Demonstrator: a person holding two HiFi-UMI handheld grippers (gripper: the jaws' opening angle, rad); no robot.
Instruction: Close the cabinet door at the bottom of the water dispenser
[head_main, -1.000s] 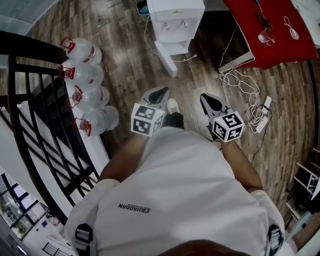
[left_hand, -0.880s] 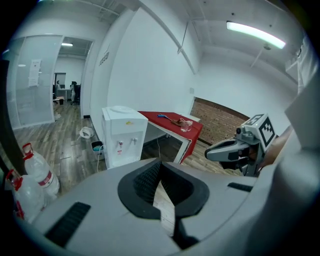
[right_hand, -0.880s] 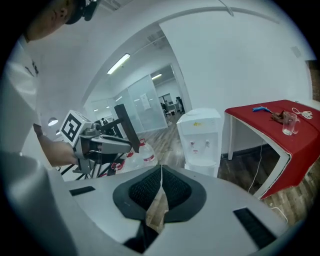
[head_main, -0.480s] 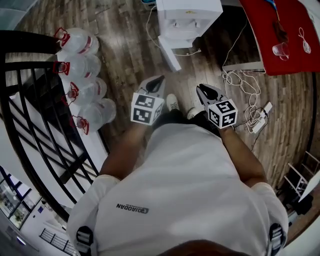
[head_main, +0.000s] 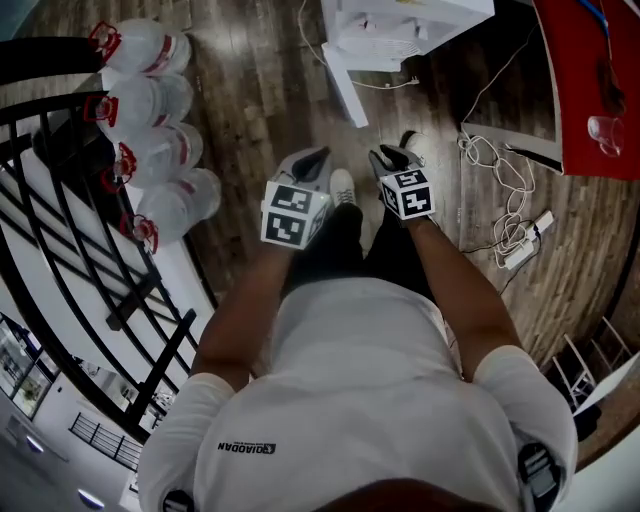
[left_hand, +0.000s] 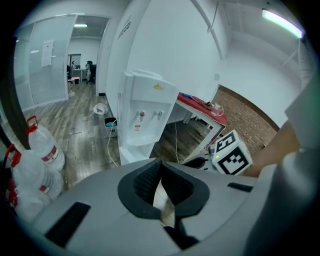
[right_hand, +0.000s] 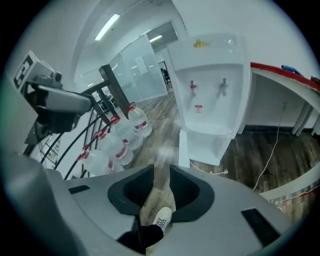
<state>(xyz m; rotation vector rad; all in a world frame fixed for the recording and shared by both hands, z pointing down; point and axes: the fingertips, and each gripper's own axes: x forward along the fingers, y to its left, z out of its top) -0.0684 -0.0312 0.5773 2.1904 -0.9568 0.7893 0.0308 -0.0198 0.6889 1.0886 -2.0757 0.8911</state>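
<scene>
You're likely facing a light, stiff cabinet door (right_hand: 183, 149): aim for a push on its free edge. Your right tool (right_hand: 161, 170) has just been opening with nothing between its jaws; your left tool (left_hand: 159, 162) is resting closed, empty

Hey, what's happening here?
A person holding a tool in each hand stands facing a white water dispenser, whose bottom cabinet door hangs open. Neither tool touches it yet. The left tool is shut and empty; on the right tool the jaws have just been opening, nothing between them.
</scene>
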